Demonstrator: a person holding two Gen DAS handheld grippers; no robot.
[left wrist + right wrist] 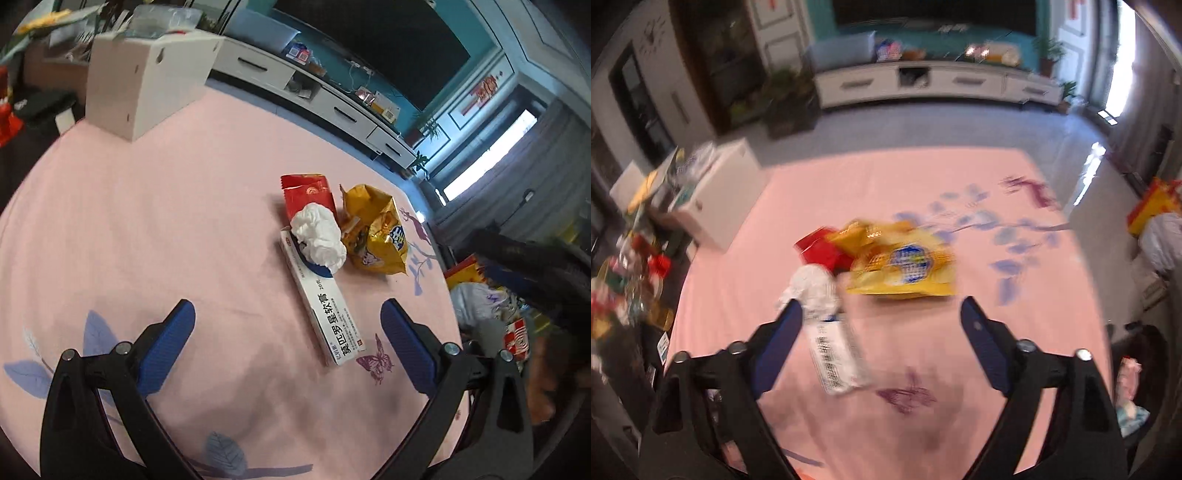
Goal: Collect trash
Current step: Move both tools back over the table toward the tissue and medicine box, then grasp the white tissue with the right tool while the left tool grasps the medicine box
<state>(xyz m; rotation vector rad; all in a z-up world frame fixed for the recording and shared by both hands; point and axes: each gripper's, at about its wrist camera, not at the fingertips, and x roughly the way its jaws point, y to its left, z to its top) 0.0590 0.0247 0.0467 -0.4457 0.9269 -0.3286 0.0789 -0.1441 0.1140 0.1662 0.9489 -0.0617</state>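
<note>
On the pink tablecloth [147, 221] lies a small heap of trash. A crumpled white tissue [319, 234] rests on a long white ointment box [325, 310], with a red wrapper [308, 194] behind it and a yellow snack bag [376, 232] to its right. My left gripper [286, 314] hovers open over the near end of the box, nothing between its blue fingers. The right wrist view is blurred: the tissue [812, 288], the box [836, 358], the red wrapper [822, 251] and the yellow bag [905, 266] lie ahead of my open, empty right gripper [881, 310].
A white open-topped bin [147, 81] with clutter stands on the table's far left corner, also seen as the bin [716, 195]. Beyond the table's right edge, bags and packets [480, 306] lie on the floor. A low TV cabinet [934, 83] lines the far wall.
</note>
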